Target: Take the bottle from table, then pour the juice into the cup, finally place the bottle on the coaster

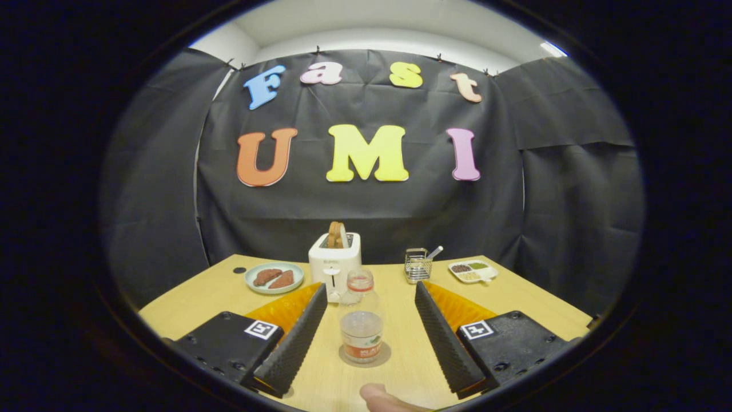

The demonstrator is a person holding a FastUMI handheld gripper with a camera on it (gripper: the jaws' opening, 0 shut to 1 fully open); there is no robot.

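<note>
The gripper (370, 337) is spread wide, its fingers (297, 337) clear of everything. Between them, touching neither, the bottle (360, 317) stands upright on a round coaster (364, 356) on the table (514, 297). A fingertip (380, 397) shows at the near edge, just below the coaster. Beyond the bottle, a toaster (334, 263) with bread (337, 234) in its slot stands just behind it. Left of the toaster lies a plate (274, 277) with two brown pieces. To the far right sit a small wire basket (417, 266) and a divided dish (472, 270).
</note>
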